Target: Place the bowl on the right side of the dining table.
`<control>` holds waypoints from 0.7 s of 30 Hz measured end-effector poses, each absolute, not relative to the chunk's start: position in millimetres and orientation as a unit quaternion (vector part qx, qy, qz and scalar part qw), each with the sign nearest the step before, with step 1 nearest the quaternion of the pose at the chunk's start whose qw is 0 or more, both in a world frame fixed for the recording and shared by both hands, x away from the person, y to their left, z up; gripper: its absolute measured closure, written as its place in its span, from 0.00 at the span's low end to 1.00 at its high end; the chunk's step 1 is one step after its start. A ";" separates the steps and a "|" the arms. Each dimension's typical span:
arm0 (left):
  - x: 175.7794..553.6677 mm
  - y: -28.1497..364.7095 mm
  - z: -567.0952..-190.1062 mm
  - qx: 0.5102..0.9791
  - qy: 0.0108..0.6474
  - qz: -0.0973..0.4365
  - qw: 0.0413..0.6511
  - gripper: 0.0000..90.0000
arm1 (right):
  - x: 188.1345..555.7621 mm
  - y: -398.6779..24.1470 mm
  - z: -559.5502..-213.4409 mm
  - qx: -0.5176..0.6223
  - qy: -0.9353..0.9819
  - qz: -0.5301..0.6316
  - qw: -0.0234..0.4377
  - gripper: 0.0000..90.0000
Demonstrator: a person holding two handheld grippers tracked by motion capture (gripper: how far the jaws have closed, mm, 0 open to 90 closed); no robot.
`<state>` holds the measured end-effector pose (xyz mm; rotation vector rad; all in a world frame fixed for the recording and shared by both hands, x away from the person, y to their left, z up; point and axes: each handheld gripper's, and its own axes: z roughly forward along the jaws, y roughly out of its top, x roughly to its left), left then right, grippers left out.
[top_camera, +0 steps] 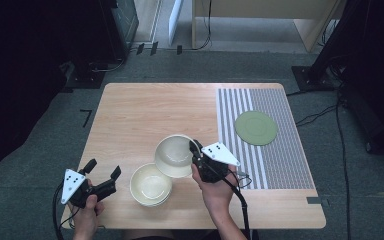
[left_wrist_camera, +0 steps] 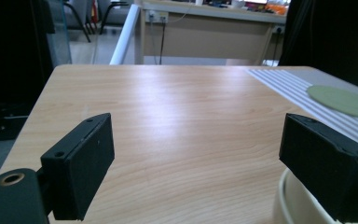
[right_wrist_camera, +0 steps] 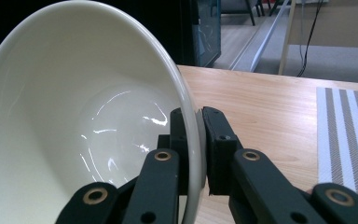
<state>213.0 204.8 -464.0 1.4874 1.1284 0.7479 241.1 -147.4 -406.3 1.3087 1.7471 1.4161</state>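
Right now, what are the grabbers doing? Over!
Right gripper shut on lifted bowl, held by its rim. Left gripper open, beside stacked bowls. Green plate on mat, apart.

The landmark is the green plate (top_camera: 256,128), which lies on the striped mat (top_camera: 280,165). Left of the plate, the far half of the wooden table (top_camera: 150,107) is bare, so a hand can pass there freely. Nearer to the person and left of the plate, a stack of cream bowls (top_camera: 151,185) stands in the way, and a lifted cream bowl (top_camera: 174,156) hangs tilted just beside it. The mat around the plate is flat and free.
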 end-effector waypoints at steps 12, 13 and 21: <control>221.0 219.2 -483.9 0.629 0.499 0.306 0.511 0.11 | 244.2 -163.7 -403.1 0.496 0.640 0.519 0.275 0.94; 222.2 221.0 -486.7 0.629 0.503 0.303 0.509 0.11 | 244.5 -165.3 -402.7 0.497 0.639 0.518 0.276 0.94; 225.5 221.4 -495.5 0.636 0.510 0.301 0.495 0.11 | 246.0 -176.0 -400.1 0.505 0.632 0.517 0.281 0.94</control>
